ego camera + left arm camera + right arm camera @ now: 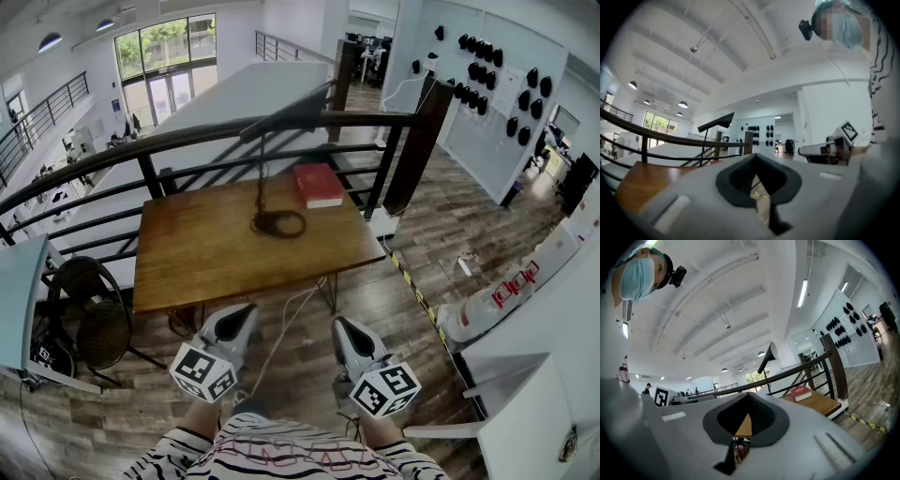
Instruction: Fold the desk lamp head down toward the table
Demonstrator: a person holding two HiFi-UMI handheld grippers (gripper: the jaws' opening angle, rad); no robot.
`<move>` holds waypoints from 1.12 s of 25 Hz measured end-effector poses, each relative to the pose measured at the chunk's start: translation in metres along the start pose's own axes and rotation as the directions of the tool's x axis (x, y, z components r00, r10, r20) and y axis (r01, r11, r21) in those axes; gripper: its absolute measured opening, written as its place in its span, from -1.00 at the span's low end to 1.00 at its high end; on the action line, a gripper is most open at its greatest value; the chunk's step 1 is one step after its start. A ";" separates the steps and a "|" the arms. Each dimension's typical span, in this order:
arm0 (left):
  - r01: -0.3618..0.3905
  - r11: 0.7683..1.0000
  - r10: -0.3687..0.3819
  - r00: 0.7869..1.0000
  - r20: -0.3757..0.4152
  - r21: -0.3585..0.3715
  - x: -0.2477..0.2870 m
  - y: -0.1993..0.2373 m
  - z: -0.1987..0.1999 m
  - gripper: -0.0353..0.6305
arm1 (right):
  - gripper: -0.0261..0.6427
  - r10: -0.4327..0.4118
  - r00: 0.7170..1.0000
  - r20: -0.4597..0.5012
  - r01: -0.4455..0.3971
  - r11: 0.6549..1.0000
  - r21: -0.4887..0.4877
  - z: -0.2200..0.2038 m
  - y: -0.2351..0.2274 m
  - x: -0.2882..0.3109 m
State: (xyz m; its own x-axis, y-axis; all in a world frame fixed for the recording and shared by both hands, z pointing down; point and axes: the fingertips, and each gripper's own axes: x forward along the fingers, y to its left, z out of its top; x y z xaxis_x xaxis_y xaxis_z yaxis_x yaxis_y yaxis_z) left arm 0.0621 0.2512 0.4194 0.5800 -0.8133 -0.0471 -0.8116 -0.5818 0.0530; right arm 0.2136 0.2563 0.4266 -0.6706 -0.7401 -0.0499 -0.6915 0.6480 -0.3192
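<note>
A wooden table (206,253) is seen against a dark metal railing (112,150), and the black desk lamp (262,178) is placed on it towards the far edge, with its ring-shaped base resting flat on the wood. The thin stem is held upright and the long lamp head (291,112) is raised above the top rail, slanting upwards to the right, well apart from the tabletop. A red book (318,185) is laid flat just to the right of the lamp base, near the railing. The left gripper (246,315) and the right gripper (344,327) are held side by side in front of the near edge of the table, both pointed level towards it and clear of the lamp. In the left gripper view the jaws are seen pressed together with nothing between them, and the lamp is seen beyond them to the left. In the right gripper view the jaws are likewise clenched and empty, with the lamp head and the book seen beyond them.
</note>
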 end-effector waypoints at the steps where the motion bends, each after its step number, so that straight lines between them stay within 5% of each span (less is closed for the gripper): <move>1: -0.001 1.000 0.001 1.000 0.000 -0.005 -0.002 0.000 -0.002 -0.89 | -0.92 0.000 1.000 -0.001 0.000 1.000 0.001 -0.002 0.001 0.001; 9: -0.016 0.999 0.016 1.000 -0.002 -0.029 -0.010 0.025 -0.010 -0.88 | -0.90 0.003 0.999 0.047 -0.004 1.000 0.023 -0.004 0.009 0.023; 18: 0.024 0.999 -0.024 1.000 0.012 -0.025 0.028 0.078 -0.016 -0.88 | -0.53 -0.045 0.998 0.045 0.045 0.999 0.005 -0.006 -0.014 0.083; 21: 0.062 0.997 -0.062 0.998 -0.003 -0.035 0.049 0.104 -0.015 -0.63 | -0.49 -0.068 0.997 0.048 0.067 0.998 0.005 -0.003 -0.020 0.113; 28: 0.122 0.991 -0.124 0.992 -0.034 -0.054 0.085 0.195 -0.001 -0.46 | -0.40 -0.128 0.989 0.070 0.128 0.992 0.008 0.016 -0.024 0.205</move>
State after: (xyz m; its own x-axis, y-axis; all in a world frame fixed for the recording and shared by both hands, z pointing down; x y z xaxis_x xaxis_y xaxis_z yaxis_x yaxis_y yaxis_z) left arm -0.0467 0.0691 0.4270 0.6782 -0.7347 -0.0192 -0.7297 -0.6762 0.1009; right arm 0.0973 0.0863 0.4093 -0.5558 -0.8280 -0.0751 -0.7695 0.5465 -0.3304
